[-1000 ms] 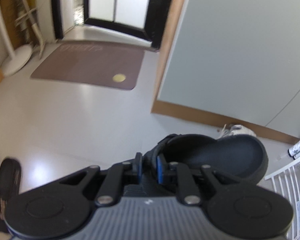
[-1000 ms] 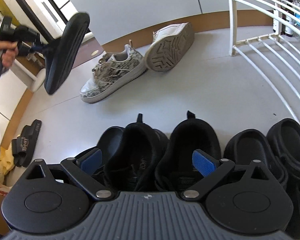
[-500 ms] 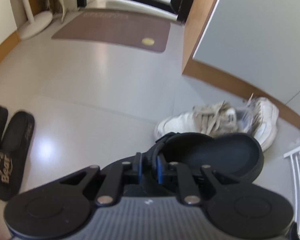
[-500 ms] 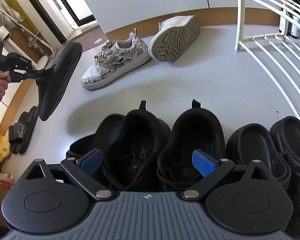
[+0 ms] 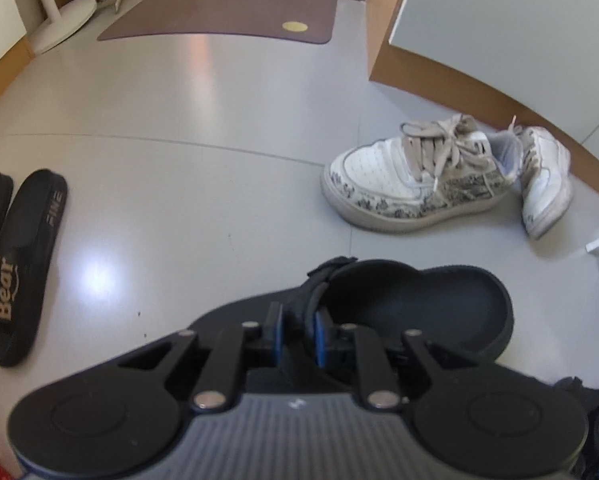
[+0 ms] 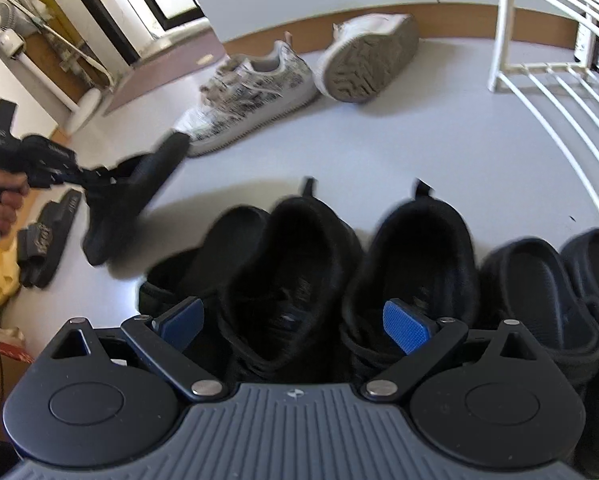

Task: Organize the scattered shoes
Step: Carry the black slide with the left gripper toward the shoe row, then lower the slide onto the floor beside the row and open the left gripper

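Note:
My left gripper (image 5: 297,334) is shut on the heel strap of a black clog (image 5: 415,308) and holds it low over the floor; the clog also shows in the right wrist view (image 6: 131,204), just left of a row of black shoes. My right gripper (image 6: 295,318) is open and empty above two black sneakers (image 6: 299,264) in that row. A matching black clog (image 6: 203,256) lies at the row's left end, two more clogs (image 6: 539,292) at its right. Two white patterned sneakers (image 5: 415,188) lie by the wall, one on its side (image 6: 363,56).
A pair of black "Bear" slides (image 5: 15,256) lies on the floor at left. A white wire rack (image 6: 559,68) stands at right. A brown doormat (image 5: 227,16) lies before the door. A wooden baseboard (image 5: 479,96) runs along the wall.
My left gripper has carried the black clog down and toward the row of shoes, tilting from the doorway to the floor. My right gripper has stayed open above the black sneakers.

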{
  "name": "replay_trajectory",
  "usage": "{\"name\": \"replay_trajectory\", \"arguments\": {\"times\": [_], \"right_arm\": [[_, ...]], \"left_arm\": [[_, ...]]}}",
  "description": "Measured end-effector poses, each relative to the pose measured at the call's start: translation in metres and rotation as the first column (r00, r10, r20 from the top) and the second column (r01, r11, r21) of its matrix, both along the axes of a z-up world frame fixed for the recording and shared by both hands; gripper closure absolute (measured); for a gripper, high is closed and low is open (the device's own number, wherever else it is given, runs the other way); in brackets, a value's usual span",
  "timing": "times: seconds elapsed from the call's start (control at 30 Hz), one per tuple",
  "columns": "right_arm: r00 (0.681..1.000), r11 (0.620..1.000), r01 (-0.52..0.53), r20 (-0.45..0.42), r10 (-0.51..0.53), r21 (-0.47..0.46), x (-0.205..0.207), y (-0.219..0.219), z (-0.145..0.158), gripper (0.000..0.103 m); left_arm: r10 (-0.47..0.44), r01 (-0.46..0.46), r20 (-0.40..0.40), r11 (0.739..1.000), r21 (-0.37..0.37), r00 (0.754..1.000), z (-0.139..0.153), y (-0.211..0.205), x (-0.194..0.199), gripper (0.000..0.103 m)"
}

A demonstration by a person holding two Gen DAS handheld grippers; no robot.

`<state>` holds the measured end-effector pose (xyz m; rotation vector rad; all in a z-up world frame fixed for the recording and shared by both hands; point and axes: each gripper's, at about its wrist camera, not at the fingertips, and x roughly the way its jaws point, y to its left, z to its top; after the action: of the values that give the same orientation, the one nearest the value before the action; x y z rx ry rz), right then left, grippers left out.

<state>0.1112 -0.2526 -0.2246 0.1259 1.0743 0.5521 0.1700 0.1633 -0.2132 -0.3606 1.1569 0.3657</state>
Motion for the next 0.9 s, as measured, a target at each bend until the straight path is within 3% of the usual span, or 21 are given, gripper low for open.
{"name": "replay_trajectory", "arguments": {"times": [0.43,0.73,0.9], "right_arm": [[0.999,0.999,-0.018,0.05,0.016,0.045,-0.011,0.015,0.023,0.004],[1.0,0.999,0.001,0.016,-0.001,0.042,-0.007,0.008,0.012,0.004],[1.0,0.999,-0.001,0.002,0.001,0.032,-0.007,0.006,0.006,0.004]], "left_arm": [[0.039,-0.039,-0.013,0.999,0.037,0.999,0.025,0.012,-0.043,0.088],[0.048,-0.048,-0.028,0.999,0.003,0.998,-0.01,0.004,-0.035,0.087],[0.007,-0.008,-0.053,1.0,-0.027,0.999,-0.026,-0.014,-0.021,0.079]]}}
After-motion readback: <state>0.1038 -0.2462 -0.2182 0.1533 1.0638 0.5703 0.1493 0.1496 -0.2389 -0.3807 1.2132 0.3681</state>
